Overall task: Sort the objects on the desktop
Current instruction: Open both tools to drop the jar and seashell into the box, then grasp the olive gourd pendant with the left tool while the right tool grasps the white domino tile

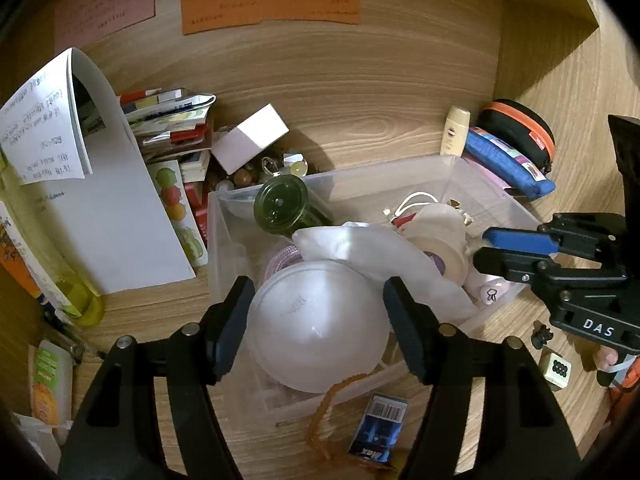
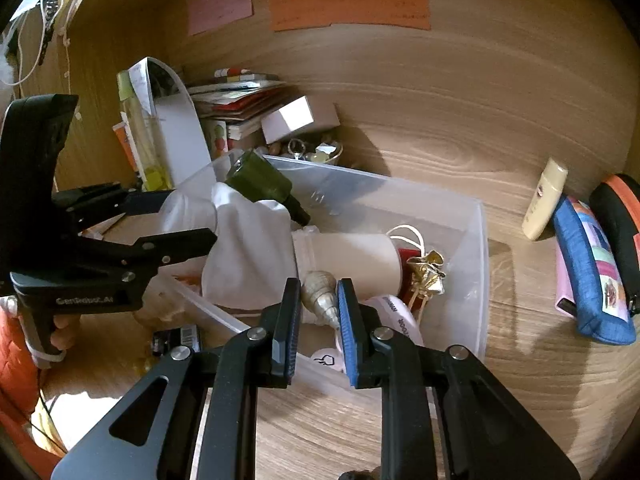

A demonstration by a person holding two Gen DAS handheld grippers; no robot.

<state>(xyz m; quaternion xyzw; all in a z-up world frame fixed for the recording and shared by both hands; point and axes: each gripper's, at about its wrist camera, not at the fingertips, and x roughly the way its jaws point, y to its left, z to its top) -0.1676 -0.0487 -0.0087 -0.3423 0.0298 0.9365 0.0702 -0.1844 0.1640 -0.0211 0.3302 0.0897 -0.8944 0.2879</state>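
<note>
**Both claws over the clear bin, each with something in it**

Left claw (image 1: pixel 316 320) is clamped on a white dome-shaped mask (image 1: pixel 316 328), pads touching both sides of it, right above the near end of the clear bin (image 1: pixel 360 176). Right claw (image 2: pixel 319 312) is squeezed narrow on a small spiral shell (image 2: pixel 320 296), tip pointing down, over the bin's near wall.

The bin's already pretty full: a dark green bottle (image 1: pixel 282 204) lying tilted at the far left corner, a white cloth (image 1: pixel 360 248) draped in the middle, a cream tube (image 2: pixel 348 256) on its side, a little gold bow (image 2: pixel 430 268) next to it.

Outside the bin on the desk (image 1: pixel 360 92): a stack of booklets (image 1: pixel 172 128) and a white box (image 1: pixel 250 138) behind it on the left, a blue pouch (image 1: pixel 508 164) and a black case (image 1: pixel 520 128) on the right, a small blue box (image 1: pixel 380 428) and a die (image 1: pixel 556 368) up front.
</note>
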